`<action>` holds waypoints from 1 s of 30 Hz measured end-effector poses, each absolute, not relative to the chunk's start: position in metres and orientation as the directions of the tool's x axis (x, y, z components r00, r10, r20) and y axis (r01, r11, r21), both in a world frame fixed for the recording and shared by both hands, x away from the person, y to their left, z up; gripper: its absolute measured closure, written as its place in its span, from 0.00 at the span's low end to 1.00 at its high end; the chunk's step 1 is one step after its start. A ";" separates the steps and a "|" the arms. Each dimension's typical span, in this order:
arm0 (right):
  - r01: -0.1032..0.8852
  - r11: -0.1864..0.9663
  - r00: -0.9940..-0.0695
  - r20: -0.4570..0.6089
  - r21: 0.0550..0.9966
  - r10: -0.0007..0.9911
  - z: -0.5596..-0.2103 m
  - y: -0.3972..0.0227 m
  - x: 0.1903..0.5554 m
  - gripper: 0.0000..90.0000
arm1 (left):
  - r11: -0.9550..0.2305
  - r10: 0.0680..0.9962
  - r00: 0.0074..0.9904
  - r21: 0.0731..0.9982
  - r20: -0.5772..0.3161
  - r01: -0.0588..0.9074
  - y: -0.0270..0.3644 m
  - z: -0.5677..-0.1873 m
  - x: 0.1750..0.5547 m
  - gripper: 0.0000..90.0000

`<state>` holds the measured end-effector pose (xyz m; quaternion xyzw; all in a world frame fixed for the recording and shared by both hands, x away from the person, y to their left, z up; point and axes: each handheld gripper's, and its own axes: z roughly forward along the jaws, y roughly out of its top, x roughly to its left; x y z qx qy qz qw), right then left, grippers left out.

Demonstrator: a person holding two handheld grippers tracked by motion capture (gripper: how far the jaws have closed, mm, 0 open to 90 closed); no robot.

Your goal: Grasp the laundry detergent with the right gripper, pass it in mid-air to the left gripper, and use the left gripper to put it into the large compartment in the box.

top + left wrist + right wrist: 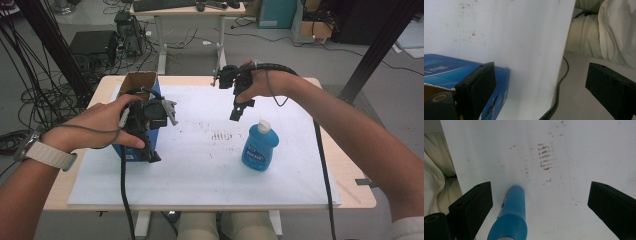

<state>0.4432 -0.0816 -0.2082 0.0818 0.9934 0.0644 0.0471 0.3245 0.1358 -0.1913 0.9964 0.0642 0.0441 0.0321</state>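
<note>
**Above the white sheet: both grippers open, box and bottle standing free**

On the table we see a white sheet covering most of the top. Two things stand on it: a blue box at the left and a blue bottle right of centre, well apart from each other.

We hold the left gripper at the blue box, with the left hand wrapped around its body. In the high view the gripper covers much of the box, whose open brown flap shows behind it. In the left gripper view the jaws stand wide apart. One jaw lies just at the near corner of the box; we cannot tell whether it touches the card. The other jaw hangs past the sheet edge, over the floor, with nothing between the two pads but the sheet and a trailing cable.

We hold the right gripper above and just behind the bottle, jaws pointing down, with the right hand on its body. In the right gripper view the jaws are spread wide. The bottle rises between them, nearer one jaw, with a clear gap on both sides; neither pad presses on it. The bottle stands upright, its white cap topmost. Brown scuff marks lie on the sheet between box and bottle.
</note>
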 end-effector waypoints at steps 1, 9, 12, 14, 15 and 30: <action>0.154 0.978 -0.982 -0.084 0.139 0.167 -0.207 -0.082 0.443 0.06 | -0.990 0.128 0.988 0.069 0.086 0.122 0.136 -0.191 0.324 0.11; 0.161 0.975 -0.979 -0.101 0.154 0.178 -0.194 -0.084 0.437 0.05 | -0.990 0.133 0.987 0.062 0.089 0.128 0.135 -0.190 0.322 0.11; 0.152 0.977 -0.980 -0.107 0.151 0.169 -0.188 -0.085 0.432 0.06 | -0.989 0.137 0.986 0.064 0.092 0.131 0.134 -0.189 0.320 0.11; 0.150 0.976 -0.979 -0.111 0.156 0.169 -0.183 -0.086 0.429 0.06 | -0.990 0.135 0.987 0.062 0.093 0.129 0.134 -0.189 0.321 0.11; 0.152 0.976 -0.979 -0.113 0.156 0.170 -0.181 -0.088 0.427 0.06 | -0.990 0.135 0.986 0.063 0.093 0.129 0.134 -0.189 0.321 0.11; 0.201 0.968 -0.967 -0.127 0.150 0.220 -0.162 -0.118 0.409 0.06 | -0.991 0.124 0.988 0.068 0.096 0.117 0.130 -0.189 0.321 0.11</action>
